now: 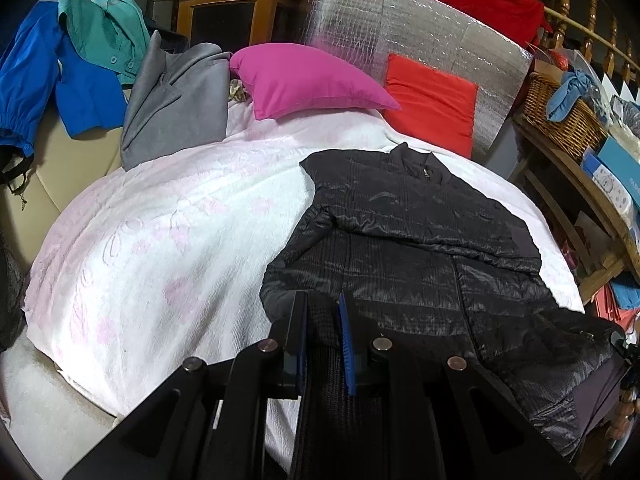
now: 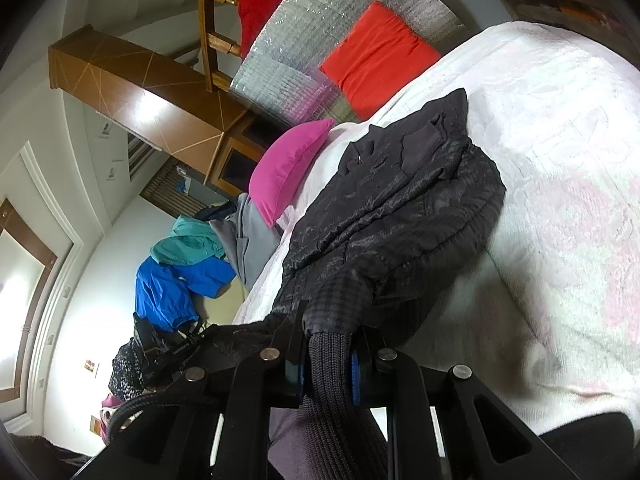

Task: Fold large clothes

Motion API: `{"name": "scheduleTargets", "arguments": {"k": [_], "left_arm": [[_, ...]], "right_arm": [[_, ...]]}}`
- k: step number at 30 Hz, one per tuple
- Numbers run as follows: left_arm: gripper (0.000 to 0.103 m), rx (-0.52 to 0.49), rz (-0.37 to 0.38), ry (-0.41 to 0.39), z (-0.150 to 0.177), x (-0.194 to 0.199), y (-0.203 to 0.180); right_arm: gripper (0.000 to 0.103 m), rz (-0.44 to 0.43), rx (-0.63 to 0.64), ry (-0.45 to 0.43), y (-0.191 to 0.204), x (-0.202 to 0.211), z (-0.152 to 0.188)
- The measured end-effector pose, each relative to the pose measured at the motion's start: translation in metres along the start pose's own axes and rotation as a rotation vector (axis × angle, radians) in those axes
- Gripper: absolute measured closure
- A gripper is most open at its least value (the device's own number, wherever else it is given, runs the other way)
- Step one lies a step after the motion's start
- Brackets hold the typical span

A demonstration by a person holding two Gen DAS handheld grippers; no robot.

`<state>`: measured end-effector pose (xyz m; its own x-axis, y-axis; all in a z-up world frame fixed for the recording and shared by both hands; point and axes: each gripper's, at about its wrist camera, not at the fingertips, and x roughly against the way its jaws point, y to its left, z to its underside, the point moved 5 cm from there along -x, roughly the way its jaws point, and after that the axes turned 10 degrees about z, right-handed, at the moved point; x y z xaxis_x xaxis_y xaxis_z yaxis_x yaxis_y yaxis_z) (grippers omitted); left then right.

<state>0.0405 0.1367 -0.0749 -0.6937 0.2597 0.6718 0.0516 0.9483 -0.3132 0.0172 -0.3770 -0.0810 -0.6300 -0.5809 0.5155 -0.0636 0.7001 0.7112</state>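
The black quilted jacket (image 1: pixel 420 248) is spread front-up on the white-and-pink bedspread (image 1: pixel 160 240), collar toward the magenta pillow (image 1: pixel 308 80), and its ribbed knit hem is pinched between the nearly closed jaws of both the left gripper (image 1: pixel 323 320) and the right gripper (image 2: pixel 330 336). For a clean fold, both bottom corners are probably best lifted level and carried together toward the collar, since the slick, shiny shell looks likely to slide. The stretchy ribbed hem should be kept taut so it isn't bunched.
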Motion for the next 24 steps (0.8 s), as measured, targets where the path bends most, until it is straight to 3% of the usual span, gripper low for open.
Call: {"name": "scheduleTargets", "arguments": {"k": [24], "left_arm": [[0.087, 0.051, -0.028, -0.026, -0.022, -0.016, 0.006]], "right_arm": [[0.086, 0.005, -0.044, -0.071, 0.001, -0.013, -0.034]]}}
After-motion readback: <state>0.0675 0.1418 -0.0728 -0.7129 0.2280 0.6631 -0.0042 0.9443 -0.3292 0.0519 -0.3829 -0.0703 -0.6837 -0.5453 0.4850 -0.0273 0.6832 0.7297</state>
